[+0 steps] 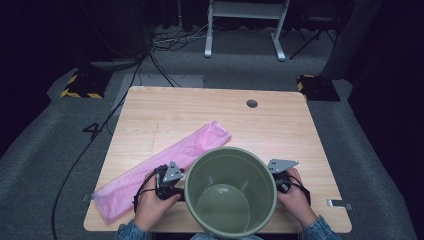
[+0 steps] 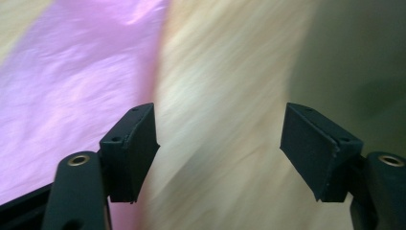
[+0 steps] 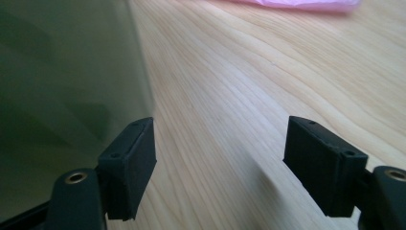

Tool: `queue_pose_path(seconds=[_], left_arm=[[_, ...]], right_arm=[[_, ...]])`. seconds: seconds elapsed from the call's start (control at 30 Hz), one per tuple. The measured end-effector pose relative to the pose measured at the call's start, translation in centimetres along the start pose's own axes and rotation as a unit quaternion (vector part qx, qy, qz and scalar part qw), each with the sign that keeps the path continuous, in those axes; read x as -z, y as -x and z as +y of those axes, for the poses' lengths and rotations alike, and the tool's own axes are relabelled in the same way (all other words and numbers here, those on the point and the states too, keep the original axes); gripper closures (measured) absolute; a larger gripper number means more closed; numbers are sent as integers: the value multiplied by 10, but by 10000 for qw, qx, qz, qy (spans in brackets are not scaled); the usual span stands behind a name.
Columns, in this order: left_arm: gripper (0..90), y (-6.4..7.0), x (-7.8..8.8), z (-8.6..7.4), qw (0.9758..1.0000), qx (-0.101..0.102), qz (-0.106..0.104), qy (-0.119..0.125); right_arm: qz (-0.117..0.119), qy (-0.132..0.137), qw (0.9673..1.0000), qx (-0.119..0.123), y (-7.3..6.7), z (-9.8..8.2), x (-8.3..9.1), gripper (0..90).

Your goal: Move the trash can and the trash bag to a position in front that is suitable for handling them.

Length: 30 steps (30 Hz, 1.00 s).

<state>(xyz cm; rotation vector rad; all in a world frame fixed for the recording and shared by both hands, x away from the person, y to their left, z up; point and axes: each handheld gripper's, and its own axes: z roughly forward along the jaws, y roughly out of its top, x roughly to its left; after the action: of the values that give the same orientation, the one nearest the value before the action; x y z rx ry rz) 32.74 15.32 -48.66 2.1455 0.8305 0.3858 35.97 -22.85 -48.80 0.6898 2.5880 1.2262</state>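
Bin (image 1: 230, 195) base — cut off, bottom edge

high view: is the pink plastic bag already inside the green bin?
No. The pink plastic bag lies flat on the wooden table left of the round green plastic bin, whose inside looks bare.

Stood on grey carpet: a light wooden counter (image 1: 280, 130), with a round hole (image 1: 252, 103) near its far edge. Lay flat and slantwise across the left half, from the near left corner toward the middle: a pink bag (image 1: 165, 167). Stood upright at the near edge, just beside the bag: an olive-green bin (image 1: 230, 192), open at the top.
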Motion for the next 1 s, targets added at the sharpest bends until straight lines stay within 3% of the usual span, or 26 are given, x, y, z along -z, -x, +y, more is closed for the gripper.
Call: queue_pose_path(seconds=[0.03, 0.1, 0.13, 0.2, 0.3, 0.33, 0.4, 0.5, 0.63, 0.67, 0.77, 0.9, 1.0], left_arm=[[268, -6, 0, -2, 9999, 142, 25, 26], [263, -14, -1, -4, 9997, 236, 110, -11], [260, -18, -3, -6, 9994, 196, 218, -165], [257, -19, -7, -9, 9990, 197, 182, -345], [276, -19, -11, -12, 9992, 140, 117, -344], [334, -19, -10, -10, 9993, 145, 75, -323], [556, -21, -9, -8, 9993, 116, 80, -350], [722, -23, -9, -8, 9994, 107, 97, -303], [787, -21, -13, -5, 9995, -19, 54, -307], [786, -18, -17, -2, 9996, -124, -50, -265], [688, -15, -21, 1, 9997, -84, -59, -235], [340, -17, -17, 6, 9996, -98, 207, -151], [176, -26, -13, 9, 9993, -88, 310, -208]], right_arm=[[-31, 21, 10000, 4, 1, 0, 3, 258], [-60, 65, 9999, -89, 5, -1, 7, 256], [-98, 73, 9999, -104, 7, -2, 8, 255], [-105, 81, 9998, -148, 9, -3, 10, 250], [-75, 96, 9998, -158, 8, -4, 10, 248], [-45, 113, 9998, -172, 6, -5, 10, 250], [-29, 109, 9998, -183, 6, -6, 9, 255], [-18, 103, 9997, -217, 5, -8, 8, 257], [-35, 102, 9997, -221, 5, -9, 9, 261], [-57, 107, 9996, -250, 5, -10, 11, 261], [-105, 122, 9995, -278, 6, -11, 15, 261], [-147, 148, 9993, -320, 7, -15, 20, 261], [-178, 129, 9991, -352, 10, -17, 21, 260]])
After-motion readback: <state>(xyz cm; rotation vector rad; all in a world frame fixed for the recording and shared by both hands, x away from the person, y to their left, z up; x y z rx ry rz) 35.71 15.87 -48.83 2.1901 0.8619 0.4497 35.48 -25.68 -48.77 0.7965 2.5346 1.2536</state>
